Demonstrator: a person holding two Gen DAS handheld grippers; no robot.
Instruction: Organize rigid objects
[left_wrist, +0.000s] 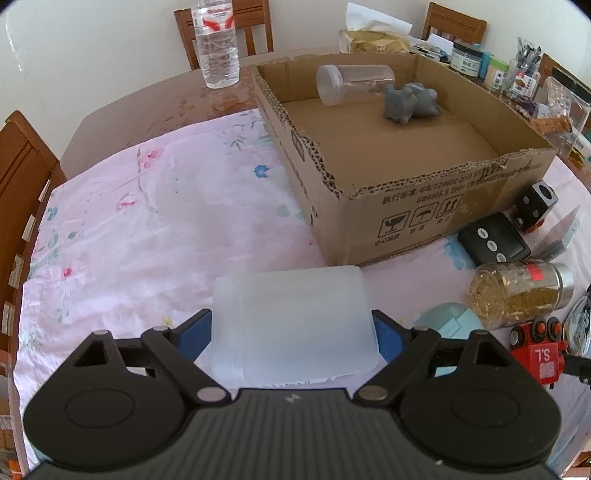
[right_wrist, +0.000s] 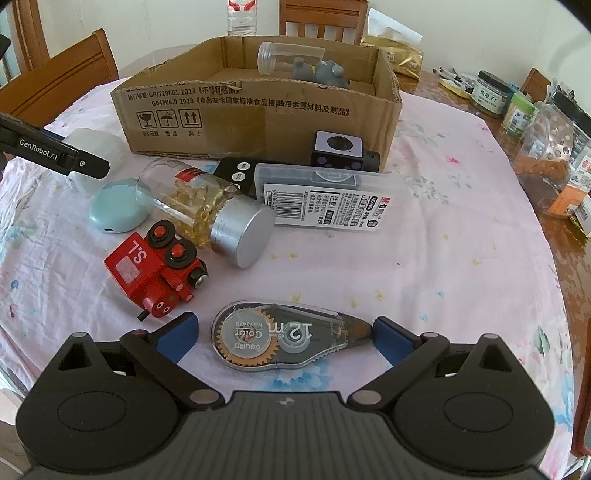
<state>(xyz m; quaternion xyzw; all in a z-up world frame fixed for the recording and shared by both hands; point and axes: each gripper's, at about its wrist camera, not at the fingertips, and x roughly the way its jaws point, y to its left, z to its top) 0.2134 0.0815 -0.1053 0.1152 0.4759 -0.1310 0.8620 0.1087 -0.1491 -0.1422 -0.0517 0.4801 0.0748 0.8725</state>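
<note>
1. Pink floral cloth (right_wrist: 424, 240) covers our round wooden table, with wooden chairs around it; we place everything against the cardboard box (right_wrist: 258, 110), which stands at the far middle of the cloth.
2. On the box's near wall we read "GB4806.9 2023" and Chinese print above fragile, umbrella and this-way-up symbols; inside it lie a clear jar (right_wrist: 284, 57) and a grey toy animal (right_wrist: 325, 74).
3. Just before the box sit a black cube (right_wrist: 338, 149), a black remote (right_wrist: 236, 173) and a clear pen case (right_wrist: 325, 199) with a barcode label; a capsule bottle (right_wrist: 207, 210) with a silver cap lies nearer us; a mint round case (right_wrist: 116, 206) and a red toy train (right_wrist: 155, 269) marked "S'L" lie left of it.
4. Our left gripper (left_wrist: 293, 332) is closed on a frosted white plastic box (left_wrist: 293, 325), left of the cardboard box; "GenRobot.AI" shows on its arm.
5. Our right gripper (right_wrist: 284, 338) stands wide around a correction tape (right_wrist: 288, 338) reading "12m" and "Color"; its left pad is clear of the tape, and we cannot tell whether the right pad touches the tip.
</note>
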